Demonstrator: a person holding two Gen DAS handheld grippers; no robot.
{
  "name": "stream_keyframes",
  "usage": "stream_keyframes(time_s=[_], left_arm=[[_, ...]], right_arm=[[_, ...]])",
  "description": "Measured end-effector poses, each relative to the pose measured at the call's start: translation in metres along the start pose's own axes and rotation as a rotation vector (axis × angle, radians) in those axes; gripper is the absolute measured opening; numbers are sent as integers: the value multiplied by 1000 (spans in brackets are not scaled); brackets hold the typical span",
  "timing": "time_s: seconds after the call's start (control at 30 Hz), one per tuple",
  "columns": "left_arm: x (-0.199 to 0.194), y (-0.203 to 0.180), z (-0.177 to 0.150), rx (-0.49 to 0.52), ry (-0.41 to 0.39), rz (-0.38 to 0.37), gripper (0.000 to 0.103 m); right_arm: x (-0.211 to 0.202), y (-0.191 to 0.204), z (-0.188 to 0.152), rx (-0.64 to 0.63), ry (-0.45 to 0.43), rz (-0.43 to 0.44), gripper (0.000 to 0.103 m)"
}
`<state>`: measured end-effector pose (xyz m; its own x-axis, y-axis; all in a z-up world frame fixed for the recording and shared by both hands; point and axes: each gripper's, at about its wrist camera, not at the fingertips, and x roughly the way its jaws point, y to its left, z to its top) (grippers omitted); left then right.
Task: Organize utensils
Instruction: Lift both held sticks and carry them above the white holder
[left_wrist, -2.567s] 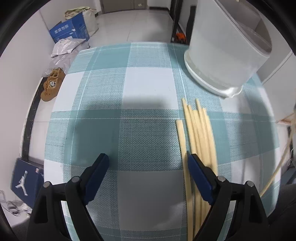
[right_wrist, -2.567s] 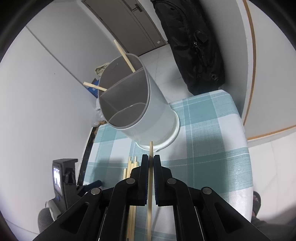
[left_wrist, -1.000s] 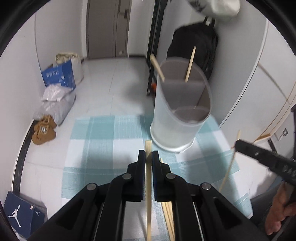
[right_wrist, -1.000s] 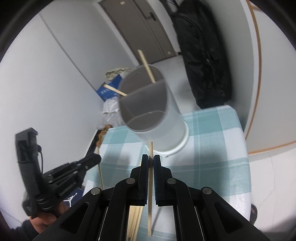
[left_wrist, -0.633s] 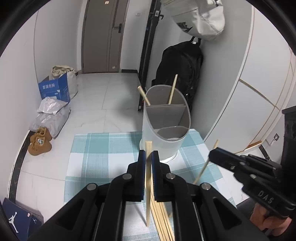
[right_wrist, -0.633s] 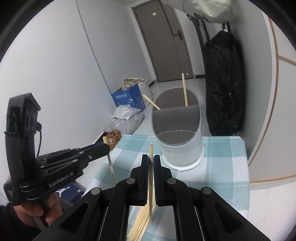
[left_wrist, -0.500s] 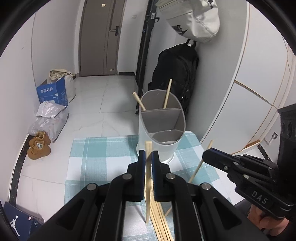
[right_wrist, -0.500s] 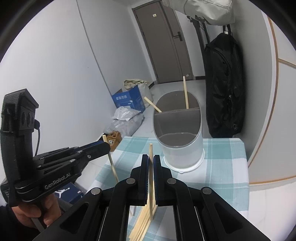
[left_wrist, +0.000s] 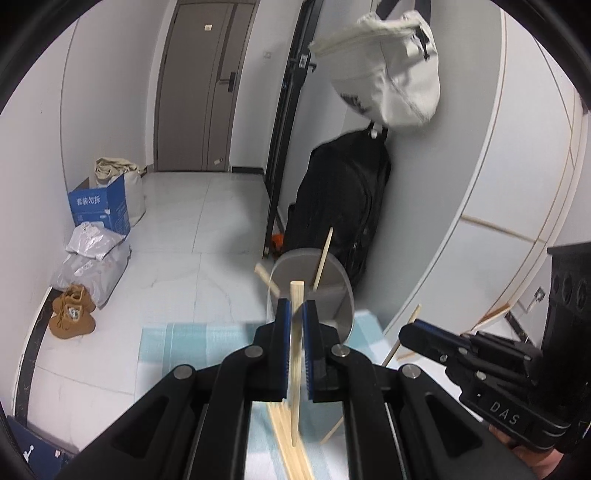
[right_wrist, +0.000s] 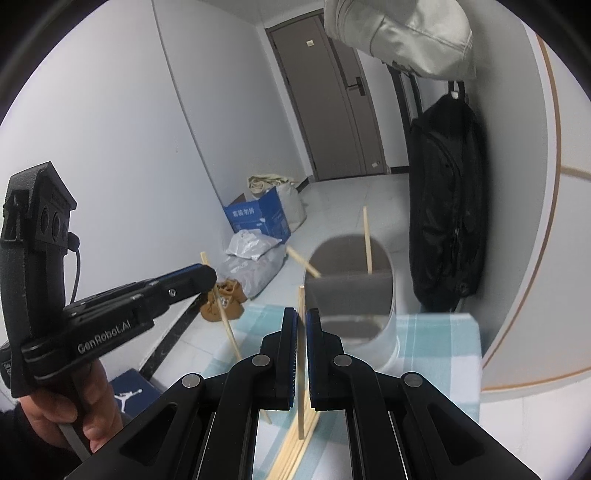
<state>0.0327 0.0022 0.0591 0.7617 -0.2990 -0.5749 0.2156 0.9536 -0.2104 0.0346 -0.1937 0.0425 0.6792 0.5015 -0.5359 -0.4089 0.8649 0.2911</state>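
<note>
Slim wooden chopstick, checked cloth

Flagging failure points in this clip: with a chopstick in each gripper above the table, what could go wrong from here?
Each chopstick is pinched partway along, so it could pivot or slip. The holder already has two sticks leaning in its back compartment, which an incoming tip might strike. The left gripper and right gripper are close and could collide.

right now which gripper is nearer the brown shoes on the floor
Left. The left gripper is over the table edge nearest the brown shoes; the right gripper is farther over.
</note>
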Motion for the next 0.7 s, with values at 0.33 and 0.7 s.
stream_keyframes(time_s=[0.33,0.7], left_arm=[[11,-8,60,-29,-85,-9,2],[52,-1,98,-51,-136,13,2]], right_arm=[[-5,-12,79,-39,-61,-34,4],[20,-38,138,-38,-123,-79,4]])
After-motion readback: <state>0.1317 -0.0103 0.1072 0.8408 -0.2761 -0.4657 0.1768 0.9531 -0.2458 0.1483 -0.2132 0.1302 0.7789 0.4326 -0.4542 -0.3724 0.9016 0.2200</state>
